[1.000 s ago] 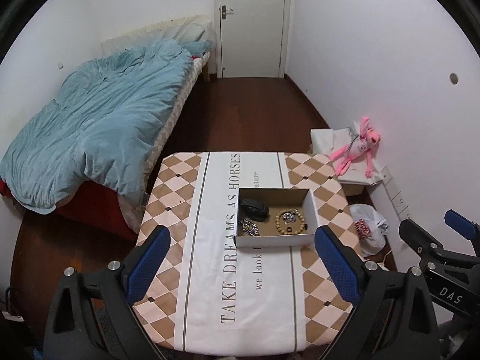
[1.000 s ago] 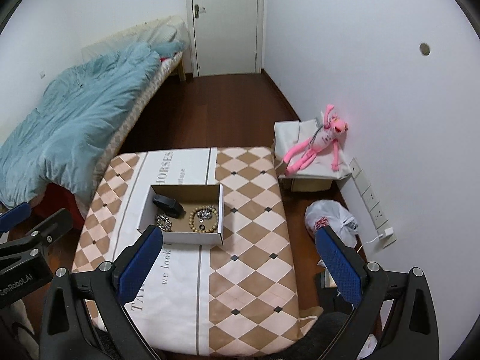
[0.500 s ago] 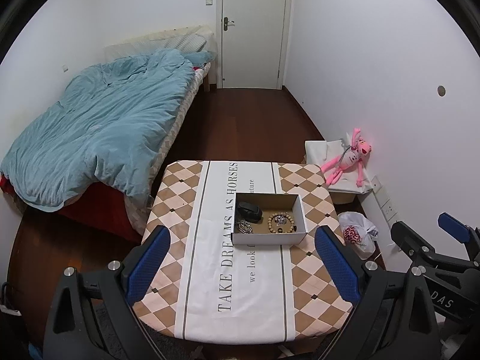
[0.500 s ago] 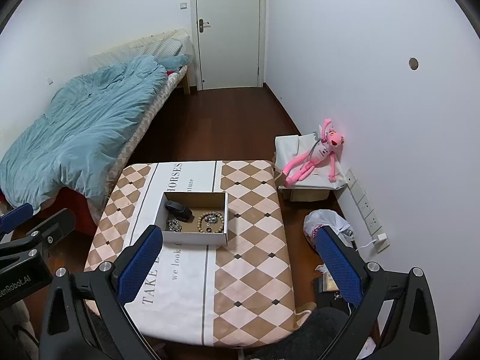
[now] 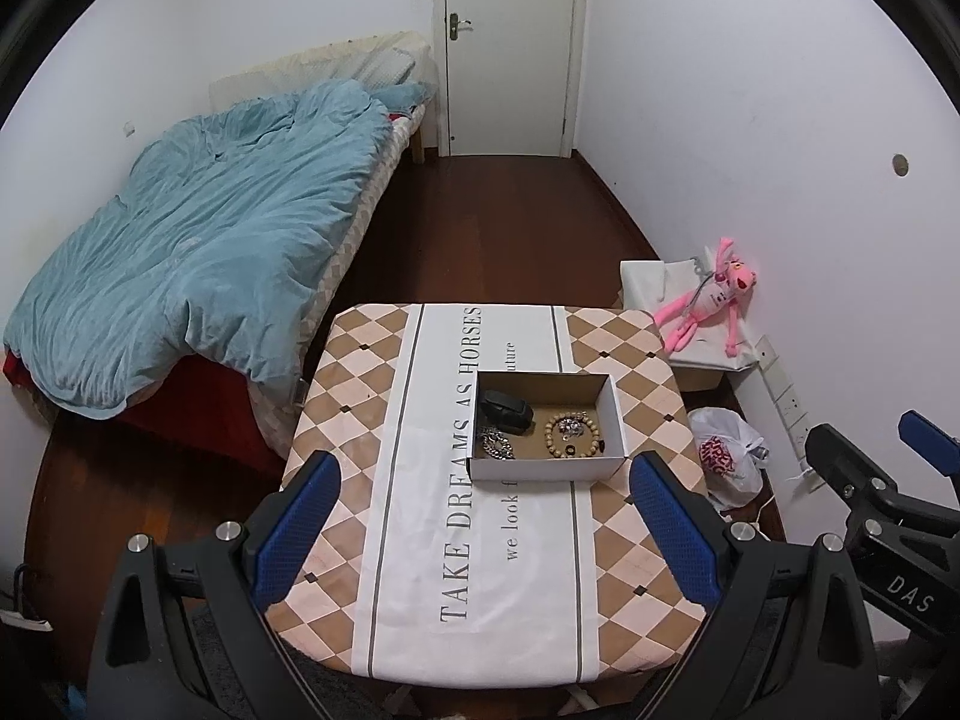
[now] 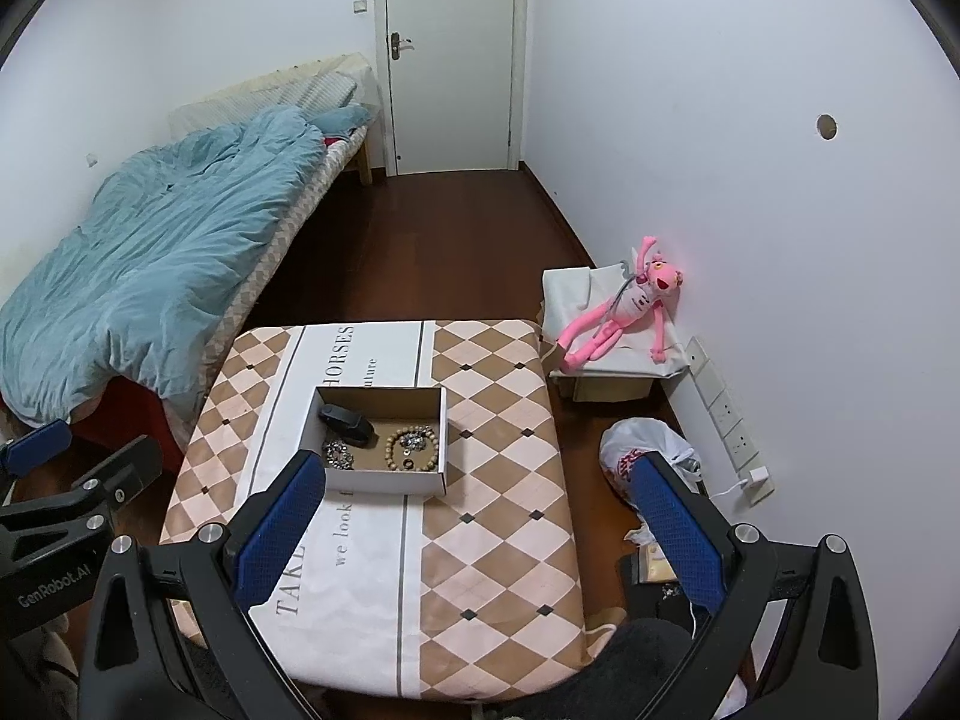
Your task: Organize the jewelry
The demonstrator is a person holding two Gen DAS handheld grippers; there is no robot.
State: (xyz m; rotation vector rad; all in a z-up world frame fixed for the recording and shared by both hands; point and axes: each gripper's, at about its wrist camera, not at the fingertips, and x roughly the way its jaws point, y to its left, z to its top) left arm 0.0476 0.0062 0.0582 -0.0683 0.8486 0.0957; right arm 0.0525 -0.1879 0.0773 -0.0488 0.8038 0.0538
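**Both grippers spread wide above the table, jewelry lying in the box**

Left gripper (image 5: 480, 531) held high over the near edge of the table (image 5: 624, 546), blue pads (image 5: 297, 525) spread far apart, nothing between them. Right gripper (image 6: 480, 531) likewise raised over the table's near right corner, pads (image 6: 678, 531) wide apart and pinching nothing. Seen from the left wrist camera, right gripper's black frame poking in at 4 o'clock; from the right wrist camera, left gripper's frame at 8 o'clock.

On the tablecloth, a shallow open cardboard box (image 5: 547, 469), sitting toward 1 o'clock from the table's middle in the left view, partly over the printed lettering. Inside the box: a dark case (image 5: 507, 410) at the far left corner; a silver chain (image 5: 495, 443) at the near left corner, just beside the case; a ring of wooden beads (image 5: 572, 433) in the right half, with a small sparkly piece (image 5: 570, 426) lying within the loop. Exact kind of that small piece too fine to tell.

Beyond the table at 10 o'clock, a bed under a blue blanket (image 5: 204, 252). At 12 o'clock, a closed white door (image 5: 507, 48). At 2 o'clock, a pink plush toy (image 5: 711, 303) lying on a white-draped stand against the wall. At 3 o'clock on the floor, a white plastic bag (image 5: 726, 450).
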